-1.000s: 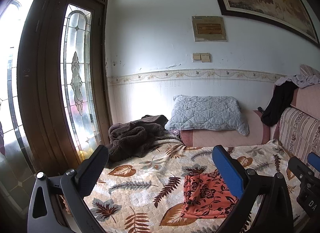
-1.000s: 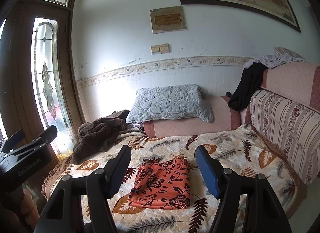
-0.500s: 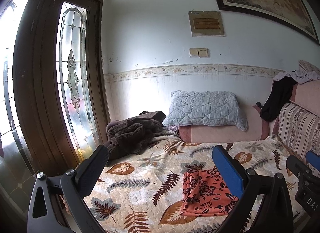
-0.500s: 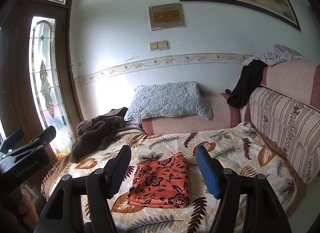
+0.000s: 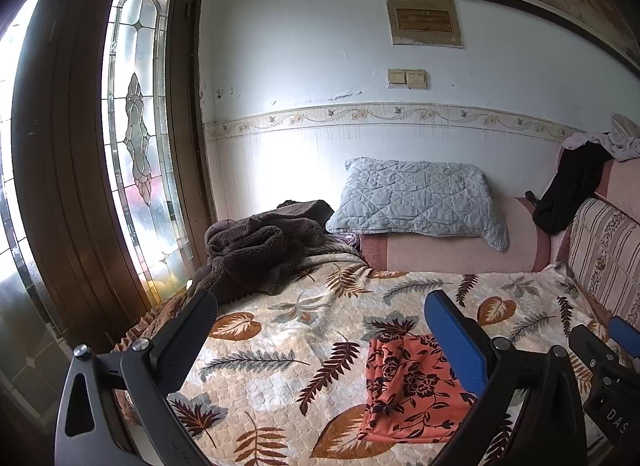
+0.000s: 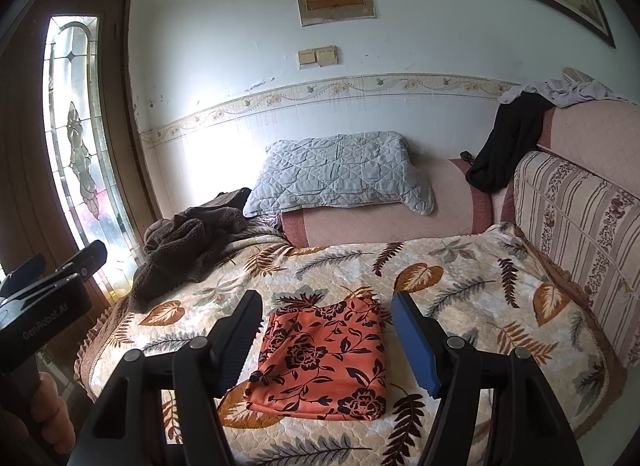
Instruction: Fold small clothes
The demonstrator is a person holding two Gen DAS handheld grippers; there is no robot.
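The orange cloth (image 6: pixel 324 358) lies flat on the leafy blanket (image 6: pixel 480 278), near its front edge and well apart from the brown heap (image 6: pixel 180 250) at the far left corner. The right gripper (image 6: pixel 326 330) hangs above the cloth with its jaws apart and nothing in them, and the left gripper (image 5: pixel 320 326) is off to the cloth's left side, jaws wide apart and empty too. The blanket looks soft and puffy, so I think a jaw could pinch it along with the cloth and mess up the fold.

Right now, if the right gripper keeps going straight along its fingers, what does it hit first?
Most likely the orange floral cloth lying on the leaf-print bedspread; the right gripper is open, angled down at it. Depth unclear.
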